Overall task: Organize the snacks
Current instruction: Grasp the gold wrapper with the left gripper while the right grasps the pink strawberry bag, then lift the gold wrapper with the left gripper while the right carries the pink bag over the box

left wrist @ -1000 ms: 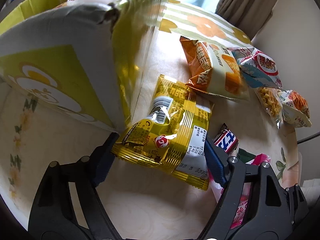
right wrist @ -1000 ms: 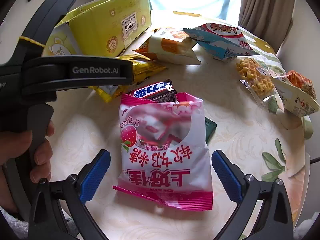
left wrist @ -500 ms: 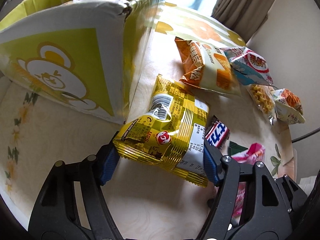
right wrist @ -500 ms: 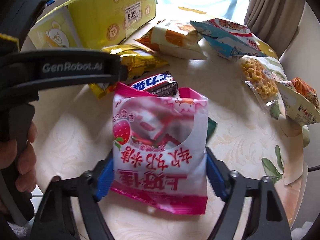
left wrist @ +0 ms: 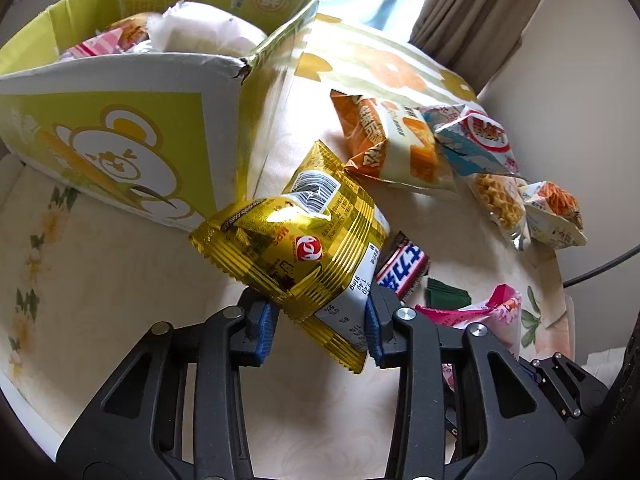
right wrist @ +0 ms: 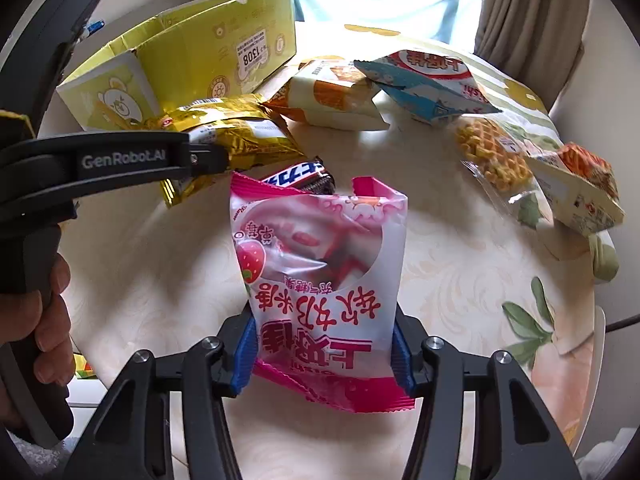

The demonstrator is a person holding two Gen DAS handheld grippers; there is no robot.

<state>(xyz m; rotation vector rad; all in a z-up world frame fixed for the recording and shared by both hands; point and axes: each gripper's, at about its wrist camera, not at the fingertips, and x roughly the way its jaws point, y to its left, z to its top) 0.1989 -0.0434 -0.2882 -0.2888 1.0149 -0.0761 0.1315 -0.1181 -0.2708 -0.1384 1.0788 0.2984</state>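
My left gripper [left wrist: 318,326] is closing, its blue pads pressed on the near end of a gold foil snack packet [left wrist: 296,240] that tilts up off the table. Beside it stands the yellow cardboard box [left wrist: 120,128], holding a few snacks. My right gripper [right wrist: 324,354] is also closing, its pads squeezing the lower part of a pink-and-white strawberry candy bag [right wrist: 320,264], which stands raised. In the right wrist view the left gripper's body [right wrist: 120,160] and the hand holding it [right wrist: 44,320] sit at the left, with the gold packet [right wrist: 236,128] at its tip.
A chocolate bar [left wrist: 402,268] and a dark green sachet [left wrist: 446,296] lie between the two held bags. Further back on the table lie an orange-and-white bag [left wrist: 394,148], a blue-and-white bag [left wrist: 476,140], a waffle snack pack [left wrist: 500,200] and a small orange pack [left wrist: 554,216]. Curtains hang behind.
Both grippers went from wide open to closed on their bags. The gold packet has crumpled and lifted at its near end; the pink bag is pinched and raised.
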